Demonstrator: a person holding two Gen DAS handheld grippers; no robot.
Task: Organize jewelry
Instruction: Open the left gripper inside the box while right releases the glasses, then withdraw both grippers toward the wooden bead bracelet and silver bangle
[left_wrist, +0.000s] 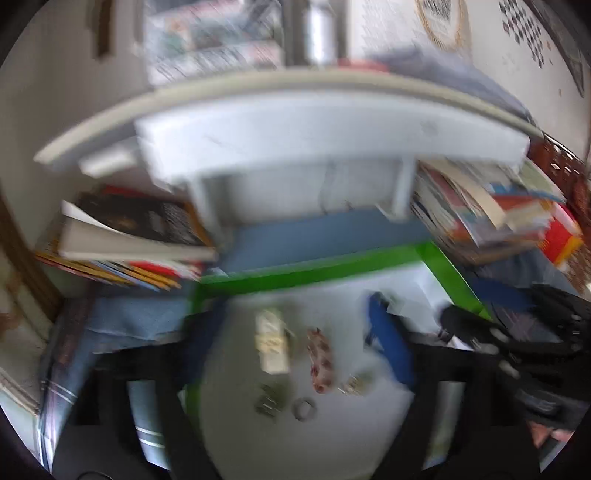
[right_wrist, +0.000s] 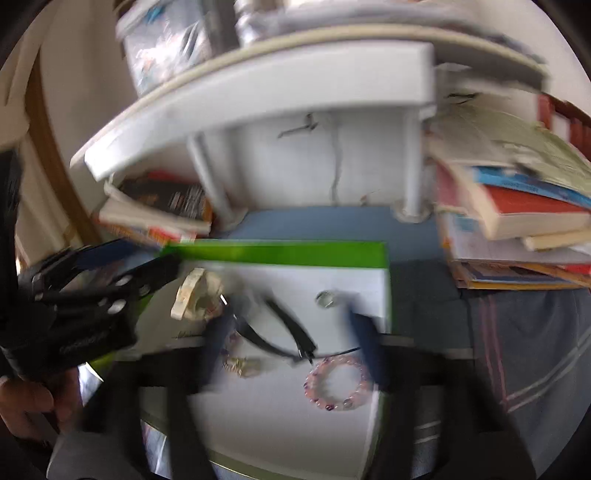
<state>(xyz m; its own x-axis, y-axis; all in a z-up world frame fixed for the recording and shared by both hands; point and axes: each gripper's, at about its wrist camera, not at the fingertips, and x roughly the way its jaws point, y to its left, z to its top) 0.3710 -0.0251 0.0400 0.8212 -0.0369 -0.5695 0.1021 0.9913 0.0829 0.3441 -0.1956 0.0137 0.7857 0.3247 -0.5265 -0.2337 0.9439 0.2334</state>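
On top of the white box with green edges (right_wrist: 280, 254) sits the jewelry, both views motion-blurred. Left gripper (left_wrist: 295, 343): jaws apart, nothing between the blue fingers (left_wrist: 391, 347), hovering over a cream bracelet (left_wrist: 272, 341), a reddish beaded bracelet (left_wrist: 320, 363), a small ring (left_wrist: 304, 409) and 2 blurred metal pieces. Right gripper (right_wrist: 291, 347): jaws apart, empty, over a pink-purple bead bracelet (right_wrist: 338, 382), a black cord piece (right_wrist: 288, 328), a silver ring (right_wrist: 325, 298) and a cream bangle (right_wrist: 190, 295). Each gripper shows at the edge of the other's view. Book stacks (right_wrist: 517, 221) flank the box; a white shelf (left_wrist: 325, 144) stands behind it.
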